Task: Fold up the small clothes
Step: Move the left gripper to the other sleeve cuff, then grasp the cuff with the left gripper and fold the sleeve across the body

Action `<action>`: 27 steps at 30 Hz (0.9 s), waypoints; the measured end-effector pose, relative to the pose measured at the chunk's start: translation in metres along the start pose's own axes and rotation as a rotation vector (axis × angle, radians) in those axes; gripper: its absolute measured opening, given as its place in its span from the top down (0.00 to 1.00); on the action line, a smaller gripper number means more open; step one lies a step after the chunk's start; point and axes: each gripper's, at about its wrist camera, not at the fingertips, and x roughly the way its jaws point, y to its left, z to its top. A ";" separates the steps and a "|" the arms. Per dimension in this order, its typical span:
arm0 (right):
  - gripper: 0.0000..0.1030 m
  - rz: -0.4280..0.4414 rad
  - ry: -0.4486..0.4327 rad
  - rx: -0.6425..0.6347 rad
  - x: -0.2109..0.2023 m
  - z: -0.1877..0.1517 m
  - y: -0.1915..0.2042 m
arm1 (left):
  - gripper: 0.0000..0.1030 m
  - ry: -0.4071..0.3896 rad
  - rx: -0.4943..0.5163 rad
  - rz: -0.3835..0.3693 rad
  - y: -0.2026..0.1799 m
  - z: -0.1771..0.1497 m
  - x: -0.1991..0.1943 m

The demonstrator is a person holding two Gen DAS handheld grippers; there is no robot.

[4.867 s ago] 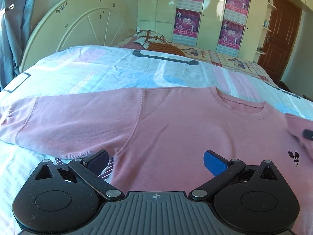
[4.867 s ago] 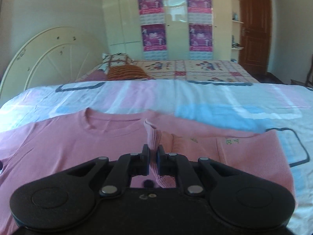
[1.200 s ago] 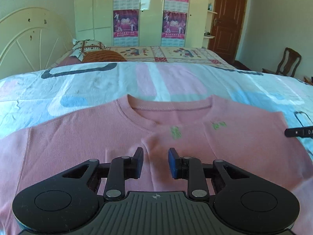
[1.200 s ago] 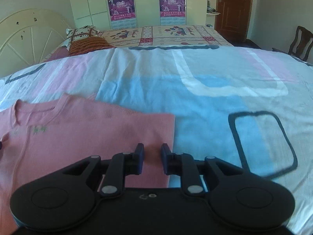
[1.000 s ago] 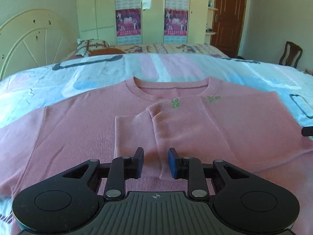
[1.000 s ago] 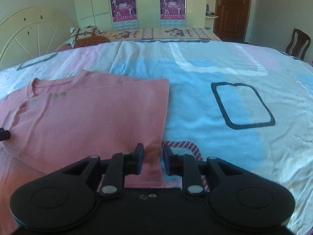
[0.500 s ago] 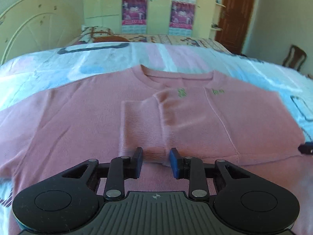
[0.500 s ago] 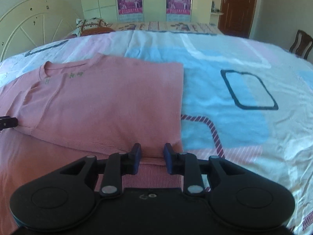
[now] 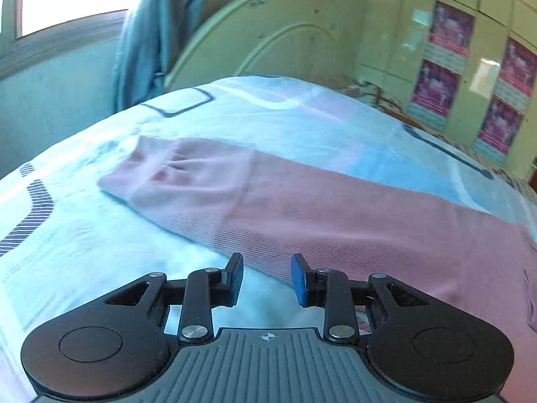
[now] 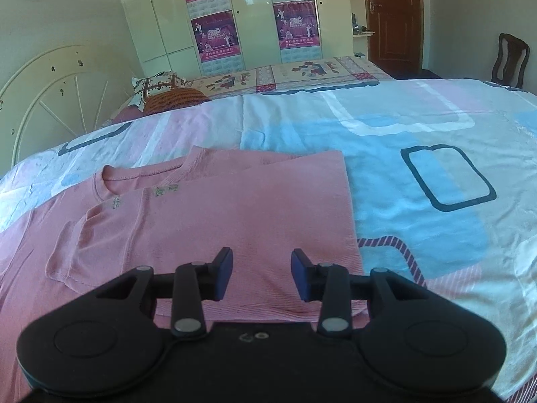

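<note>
- Left wrist view: my left gripper [image 9: 266, 277] has its jaws spread with nothing between them, above the bedsheet [image 9: 100, 241] at the near edge of the pink sweater's sleeve [image 9: 268, 198]. The sleeve lies flat and stretched out to the left, cuff at the far end. The picture is blurred.
- Right wrist view: my right gripper [image 10: 261, 273] is opening, jaws parted over the pink sweater [image 10: 235, 221], not pinching it. The sweater lies flat on the bed, right side folded in.
</note>
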 end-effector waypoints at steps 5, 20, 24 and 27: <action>0.64 0.006 0.012 0.029 0.008 0.001 0.018 | 0.71 0.028 -0.287 0.021 0.082 0.016 0.044; 0.64 -0.001 0.018 0.051 0.006 0.004 0.048 | 0.94 -0.112 -0.688 -0.282 0.136 0.024 0.102; 0.64 -0.021 0.019 0.063 0.006 0.005 0.042 | 0.94 -0.038 -0.555 -0.120 0.119 0.029 0.113; 0.64 -0.034 0.020 0.082 0.004 0.004 0.036 | 0.93 -0.061 -0.575 -0.158 0.115 0.029 0.115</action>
